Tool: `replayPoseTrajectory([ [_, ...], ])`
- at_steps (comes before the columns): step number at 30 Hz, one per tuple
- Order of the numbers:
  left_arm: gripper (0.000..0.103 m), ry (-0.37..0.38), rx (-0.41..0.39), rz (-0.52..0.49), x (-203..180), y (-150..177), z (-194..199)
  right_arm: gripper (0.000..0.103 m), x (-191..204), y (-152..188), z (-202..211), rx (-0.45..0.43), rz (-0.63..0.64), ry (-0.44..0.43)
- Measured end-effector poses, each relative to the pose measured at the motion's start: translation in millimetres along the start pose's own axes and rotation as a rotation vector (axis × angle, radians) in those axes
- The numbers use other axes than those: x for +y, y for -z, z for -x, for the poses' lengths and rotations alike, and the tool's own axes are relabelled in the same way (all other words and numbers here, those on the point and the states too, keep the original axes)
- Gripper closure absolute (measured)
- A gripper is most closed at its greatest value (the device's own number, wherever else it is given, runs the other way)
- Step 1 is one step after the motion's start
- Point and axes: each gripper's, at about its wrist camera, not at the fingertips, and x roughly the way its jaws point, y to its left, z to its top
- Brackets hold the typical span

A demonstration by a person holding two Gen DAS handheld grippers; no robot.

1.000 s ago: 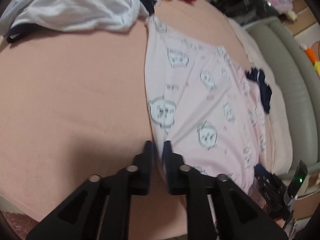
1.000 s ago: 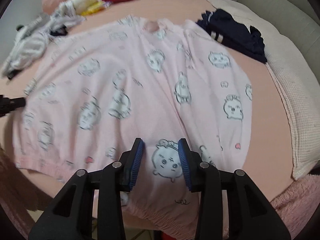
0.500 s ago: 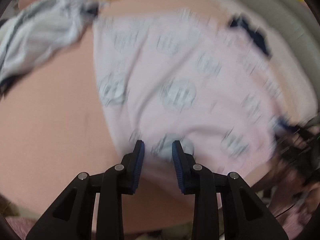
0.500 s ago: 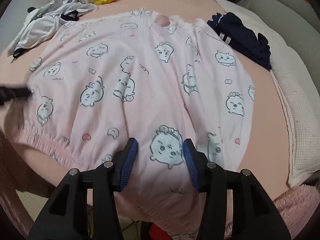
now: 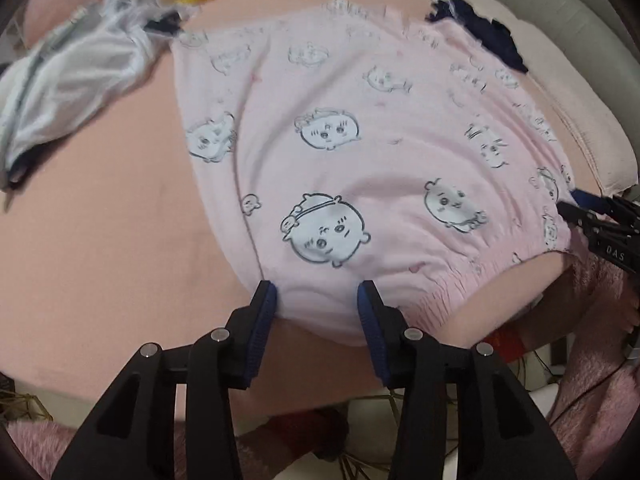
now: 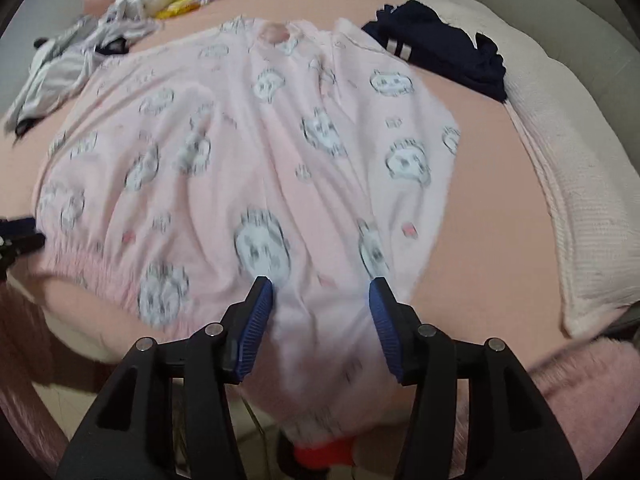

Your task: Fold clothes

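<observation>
Home: laundry-strewn bed [image 6: 472,168], sofa [image 6: 592,16]

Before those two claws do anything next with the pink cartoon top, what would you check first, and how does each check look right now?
1. Pink top spread flat on the bed: ok, slight wrinkles.
2. Left gripper at the hem: ok, jaws opening, fabric between them, not pinched.
3. Right gripper over the hem: ok, jaws apart, nothing pinched.
4. Navy garment clear of the top: not ok, it meets the far corner.
5. White clothes clear: cannot tell, they reach the far left corner.
</observation>
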Motion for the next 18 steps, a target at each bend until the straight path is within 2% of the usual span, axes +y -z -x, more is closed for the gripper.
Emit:
replayPoseTrajectory([
  [2,0.057,0.037,-0.015,0.066,6.1,-0.7,5.9,0.052,-6.4,5.9,10.6,-0.014,-0.017,-0.007],
  [4,0.057,0.080,-0.047,0.074,1.9,-8.7,8.8,0.052,-20.3,4.7,19.3,-0.046,-0.091,-0.045],
  [6,0.057,0.089,-0.045,0.032,-16.1,-16.8,5.5,0.051,-32.6,-1.1,18.8,-0.051,-0.157,-0.071],
  [9,0.057,0.083,-0.024,-0.018,-38.0,-21.7,-0.7,0.051,-39.2,-2.4,5.8,0.043,-0.199,-0.036],
  [12,0.057,0.104,-0.022,-0.059,-53.9,-31.4,-5.0,0.051,-70.4,-8.4,8.0,0.052,-0.315,-0.153],
  [14,0.057,0.140,-0.024,-0.071,-63.6,-50.3,-8.4,0.051,-96.7,-26.7,8.4,0.030,-0.377,-0.175],
  [18,0.057,0.182,-0.039,-0.098,-83.9,-91.8,-11.2,0.051,-127.7,-80.2,-16.6,0.031,-0.339,-0.127],
])
